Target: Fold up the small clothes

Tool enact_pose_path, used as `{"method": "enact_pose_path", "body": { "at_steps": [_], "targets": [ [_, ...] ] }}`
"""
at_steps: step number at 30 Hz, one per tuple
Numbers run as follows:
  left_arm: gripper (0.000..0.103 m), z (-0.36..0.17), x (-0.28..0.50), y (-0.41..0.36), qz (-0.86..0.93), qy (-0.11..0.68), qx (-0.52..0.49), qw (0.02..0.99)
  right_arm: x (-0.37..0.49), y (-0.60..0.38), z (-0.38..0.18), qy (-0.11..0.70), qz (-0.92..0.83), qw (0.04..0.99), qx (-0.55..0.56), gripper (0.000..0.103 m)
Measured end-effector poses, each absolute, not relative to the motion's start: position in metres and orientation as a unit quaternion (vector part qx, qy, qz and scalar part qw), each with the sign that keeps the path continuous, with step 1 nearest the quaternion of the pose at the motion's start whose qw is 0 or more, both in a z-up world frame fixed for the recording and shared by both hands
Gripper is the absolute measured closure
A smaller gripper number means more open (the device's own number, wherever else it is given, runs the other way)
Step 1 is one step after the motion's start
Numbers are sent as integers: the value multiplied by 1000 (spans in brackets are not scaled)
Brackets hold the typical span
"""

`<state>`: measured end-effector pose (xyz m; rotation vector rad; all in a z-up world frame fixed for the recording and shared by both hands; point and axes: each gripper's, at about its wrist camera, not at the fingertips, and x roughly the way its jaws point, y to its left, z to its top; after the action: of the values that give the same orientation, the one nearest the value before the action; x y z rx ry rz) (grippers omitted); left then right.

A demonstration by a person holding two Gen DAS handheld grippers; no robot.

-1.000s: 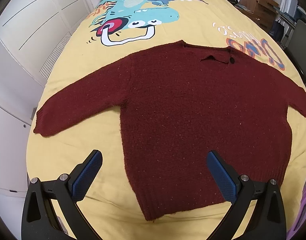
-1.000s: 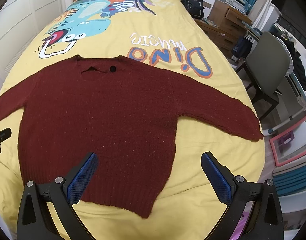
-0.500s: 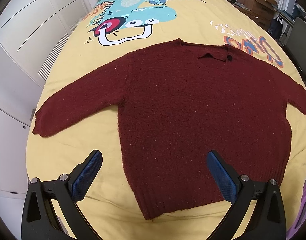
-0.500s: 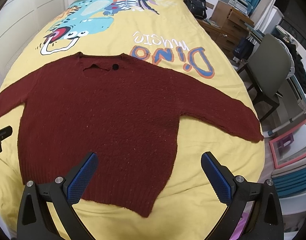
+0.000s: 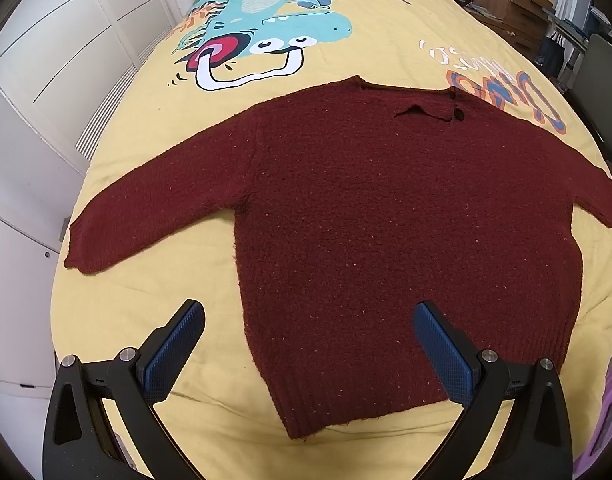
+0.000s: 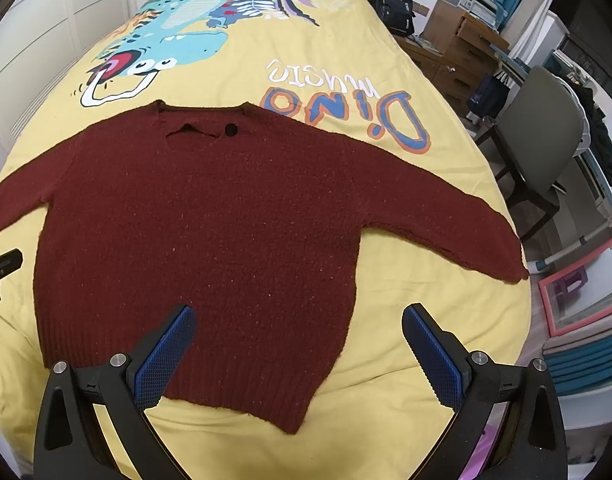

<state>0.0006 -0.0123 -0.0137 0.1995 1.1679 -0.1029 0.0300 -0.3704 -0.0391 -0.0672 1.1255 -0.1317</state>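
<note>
A dark red knitted sweater (image 5: 386, 220) (image 6: 210, 216) lies flat, front up, on a yellow bedspread, both sleeves spread out sideways and the collar pointing away. My left gripper (image 5: 310, 344) hovers open above the sweater's lower left corner, nothing between its blue pads. Over the lower right part of the hem, my right gripper (image 6: 298, 344) is open too and holds nothing. Part of the left gripper (image 6: 2, 272) shows at the left border of the right wrist view.
The bedspread (image 5: 346, 60) carries a dinosaur print and lettering. White cupboard doors (image 5: 46, 80) stand left of the bed. To the right are a grey chair (image 6: 546, 140), wooden drawers (image 6: 462, 52), a black backpack (image 6: 394, 4) and a pink frame (image 6: 578, 300).
Both grippers have shifted slightly, so the sweater sits a little lower in the right wrist view and a little higher in the left. The sweater itself has not moved.
</note>
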Motion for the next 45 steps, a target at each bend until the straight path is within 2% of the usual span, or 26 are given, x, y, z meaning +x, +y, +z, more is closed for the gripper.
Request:
{"method": "enact_pose_path", "body": {
  "at_steps": [13, 22, 30, 34, 45],
  "targets": [
    [1, -17, 6, -16, -53, 550, 98, 828, 40, -387, -45, 516, -68, 854, -10, 0],
    [1, -20, 40, -14, -50, 544, 101, 831, 68, -497, -56, 477, -146, 865, 52, 0],
    [1, -36, 89, -17, -58, 557, 94, 823, 88, -633, -97, 467, -244, 837, 149, 0],
    [1, -55, 108, -27, -62, 569, 135, 809, 92, -691, -134, 487, -277, 802, 206, 0],
    [1, -84, 132, -3, -48, 596, 93, 796, 91, -778, -206, 505, -327, 728, 329, 0]
  ]
}}
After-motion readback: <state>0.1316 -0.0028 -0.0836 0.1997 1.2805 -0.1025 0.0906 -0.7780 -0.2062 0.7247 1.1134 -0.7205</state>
